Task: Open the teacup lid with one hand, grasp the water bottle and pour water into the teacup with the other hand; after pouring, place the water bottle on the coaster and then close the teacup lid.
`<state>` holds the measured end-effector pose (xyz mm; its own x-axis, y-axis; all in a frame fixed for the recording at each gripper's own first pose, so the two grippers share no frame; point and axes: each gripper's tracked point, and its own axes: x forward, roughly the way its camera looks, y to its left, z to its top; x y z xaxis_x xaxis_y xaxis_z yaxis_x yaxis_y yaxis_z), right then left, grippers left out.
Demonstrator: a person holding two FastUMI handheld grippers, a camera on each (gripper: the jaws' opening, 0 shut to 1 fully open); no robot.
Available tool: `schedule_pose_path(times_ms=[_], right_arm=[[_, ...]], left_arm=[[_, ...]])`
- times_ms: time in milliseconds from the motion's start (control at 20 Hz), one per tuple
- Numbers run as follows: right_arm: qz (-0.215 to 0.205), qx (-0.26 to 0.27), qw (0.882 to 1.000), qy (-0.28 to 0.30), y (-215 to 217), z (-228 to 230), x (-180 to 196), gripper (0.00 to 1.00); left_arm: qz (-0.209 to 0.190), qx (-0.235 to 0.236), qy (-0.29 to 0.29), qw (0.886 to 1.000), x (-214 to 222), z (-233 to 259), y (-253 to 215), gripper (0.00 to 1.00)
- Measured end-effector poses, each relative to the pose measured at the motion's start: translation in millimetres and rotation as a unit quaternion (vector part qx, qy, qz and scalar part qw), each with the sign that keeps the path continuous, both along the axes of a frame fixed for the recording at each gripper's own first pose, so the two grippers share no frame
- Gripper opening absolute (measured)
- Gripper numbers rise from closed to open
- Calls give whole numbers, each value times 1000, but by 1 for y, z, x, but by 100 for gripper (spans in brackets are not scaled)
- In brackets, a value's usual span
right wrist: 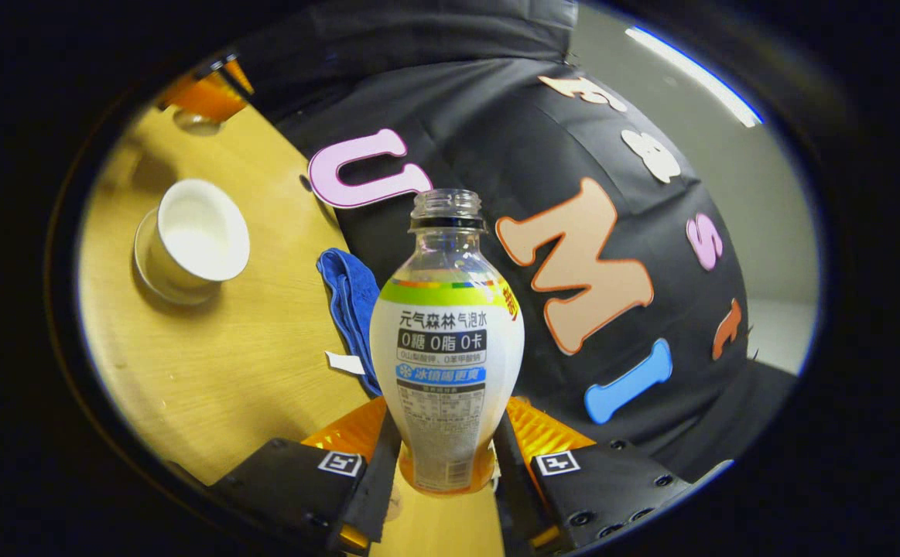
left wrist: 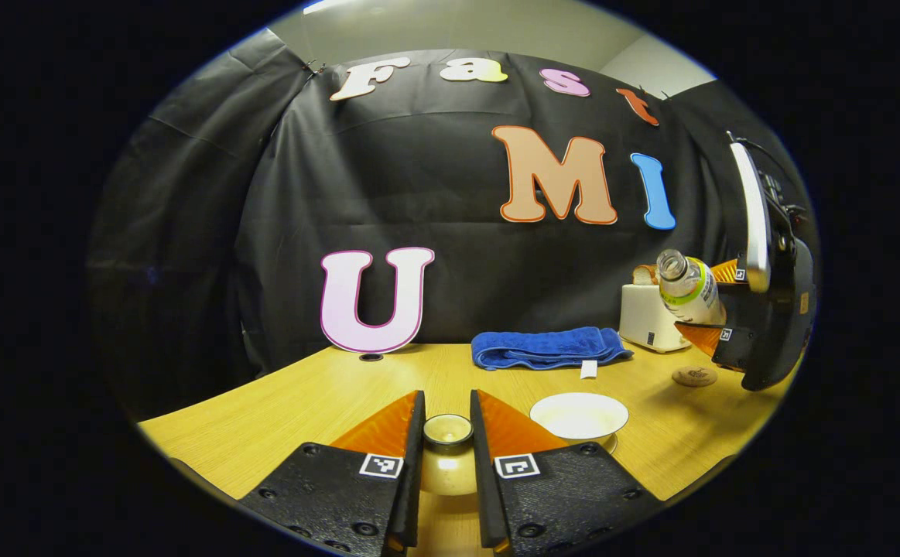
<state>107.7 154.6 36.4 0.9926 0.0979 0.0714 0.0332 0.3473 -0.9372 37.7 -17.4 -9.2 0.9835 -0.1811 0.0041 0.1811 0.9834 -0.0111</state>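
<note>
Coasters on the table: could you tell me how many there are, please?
1: a small round coaster lies on the table in the left gripper view, before the toaster, below the lifted water bottle. Others may be hidden.

A light wooden desk (left wrist: 302,402) with a fine grain carries everything. Near its middle stands a white, open porcelain teacup (left wrist: 580,416) on a saucer. At the far edge, against the booth wall, lies a folded blue towel (left wrist: 546,347) with a small white tag. Right of the towel sits a cream-coloured toaster (left wrist: 647,319) holding bread slices. Nearer than the toaster, a small round brown coaster (left wrist: 694,376) lies flat and bare.
</note>
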Motion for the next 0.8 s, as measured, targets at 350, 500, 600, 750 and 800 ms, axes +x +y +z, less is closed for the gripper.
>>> schedule_pose_path(times_ms=[350,500,600,750,800], right_arm=[[-5,-146,989,-23,12,-16,10,67],[-5,-198,979,-40,14,-20,10,67],[2,-218,975,-48,21,-16,7,66],[14,-253,965,-71,34,-19,6,66],[17,-264,961,-77,34,-19,10,66]], left_arm=[[0,0,0,1000,0,1,0,28],[0,-1,1,1000,0,0,0,29],[0,-1,1,1000,0,1,0,29],[0,-1,1,1000,0,0,0,29],[0,-1,1,1000,0,0,0,29]])
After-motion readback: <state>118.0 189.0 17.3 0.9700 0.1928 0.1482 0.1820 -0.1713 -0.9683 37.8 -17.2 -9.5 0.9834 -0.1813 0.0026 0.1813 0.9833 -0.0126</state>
